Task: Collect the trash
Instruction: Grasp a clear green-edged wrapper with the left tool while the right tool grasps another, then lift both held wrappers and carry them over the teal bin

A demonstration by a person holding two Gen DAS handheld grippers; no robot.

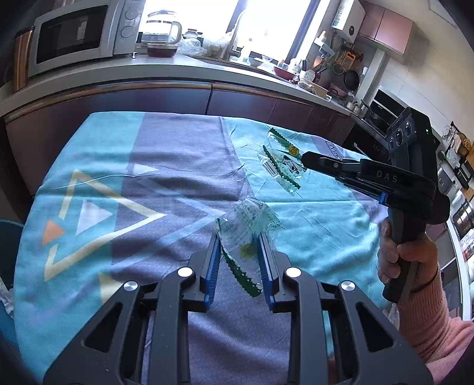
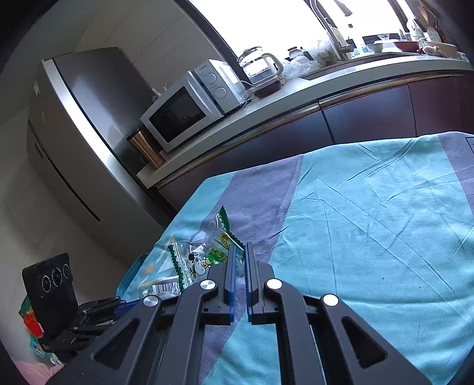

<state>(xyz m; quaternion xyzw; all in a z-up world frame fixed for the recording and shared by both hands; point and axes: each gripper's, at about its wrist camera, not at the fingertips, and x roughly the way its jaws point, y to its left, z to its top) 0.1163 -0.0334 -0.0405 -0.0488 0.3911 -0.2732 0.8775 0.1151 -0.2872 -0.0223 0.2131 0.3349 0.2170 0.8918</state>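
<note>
A table covered by a blue and grey cloth point(image 1: 177, 183) fills most of both views, and behind it runs a kitchen counter point(image 1: 118, 74) with a microwave point(image 1: 74, 32) and a glass kettle point(image 1: 161, 28).

On the cloth the trash is clear plastic wrappers with green zigzag edges. One wrapper point(image 1: 246, 237) is between the jaws of the left gripper point(image 1: 240, 251); the blue pads press it from both sides, so this gripper is clenched on it and the wrapper hangs a little crumpled. A second wrapper point(image 1: 281, 160), with a small cartoon dog printed on it, is at the tip of the right gripper point(image 1: 308, 158). In the right wrist view the jaws of this gripper point(image 2: 240, 251) stand almost together with a green edge caught between them — it is grasping this wrapper point(image 2: 201, 260).

The step in hand seems to be carrying both wrappers away. To do it well, I think the grip should stay firm and the motion smooth — thin plastic slips out easily. No bin is clearly visible.
</note>
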